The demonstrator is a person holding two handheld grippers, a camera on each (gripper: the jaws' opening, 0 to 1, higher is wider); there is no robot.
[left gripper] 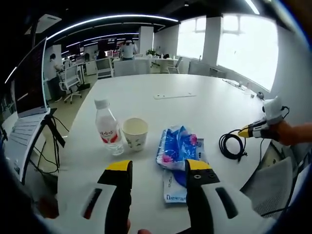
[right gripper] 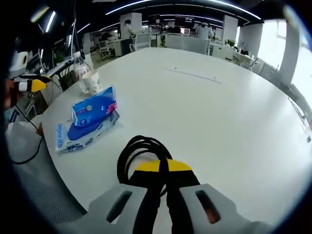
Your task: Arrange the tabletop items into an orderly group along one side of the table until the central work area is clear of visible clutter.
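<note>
Cable (right gripper: 141,151) pinched in right tool (right gripper: 163,168) near table edge (right gripper: 58,161); left tool (left gripper: 158,168) apparently open, empty.

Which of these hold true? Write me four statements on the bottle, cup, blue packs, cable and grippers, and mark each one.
1. The right gripper is shut on the black cable. True.
2. The paper cup lies on its side. False: it stands upright beside the bottle.
3. The left gripper holds the bottle. False: it is open and holds nothing.
4. One blue pack lies on top of another pack. True.
</note>
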